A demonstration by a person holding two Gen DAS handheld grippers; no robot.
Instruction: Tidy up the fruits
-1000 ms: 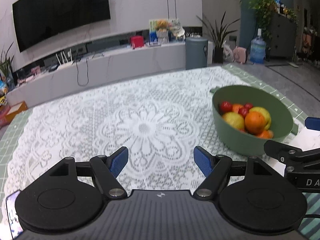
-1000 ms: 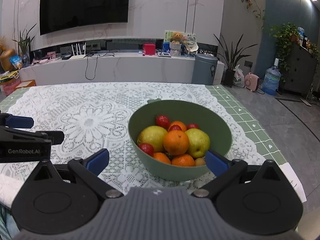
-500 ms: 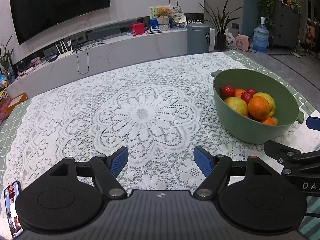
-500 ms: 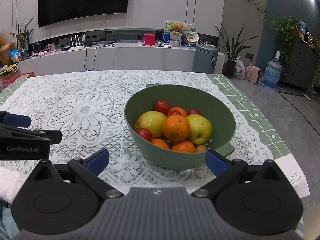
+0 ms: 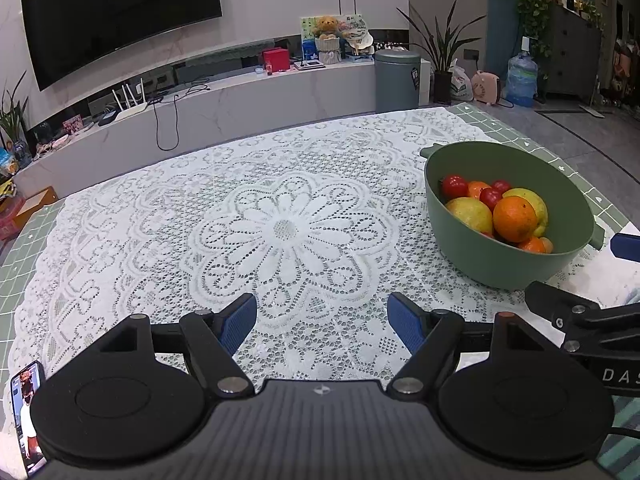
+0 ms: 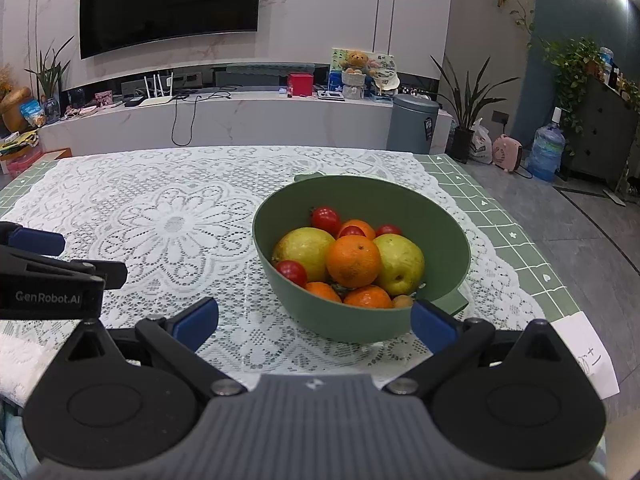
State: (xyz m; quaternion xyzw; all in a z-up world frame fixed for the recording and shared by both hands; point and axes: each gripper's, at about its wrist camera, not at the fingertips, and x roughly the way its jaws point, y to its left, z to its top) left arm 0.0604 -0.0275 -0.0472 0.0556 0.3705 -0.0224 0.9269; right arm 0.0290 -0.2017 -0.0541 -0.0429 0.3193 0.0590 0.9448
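Our right gripper (image 6: 314, 318) is waiting with fingers wide apart, empty, just before the green bowl (image 6: 448, 236) of fruits on the lace tablecloth (image 5: 200, 216). Our left gripper (image 5: 322, 318) is also gaping, over bare lace, the bowl at its right.

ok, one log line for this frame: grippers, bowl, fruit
left gripper open, empty | right gripper open, empty | green bowl on lace cloth | fruit all in bowl
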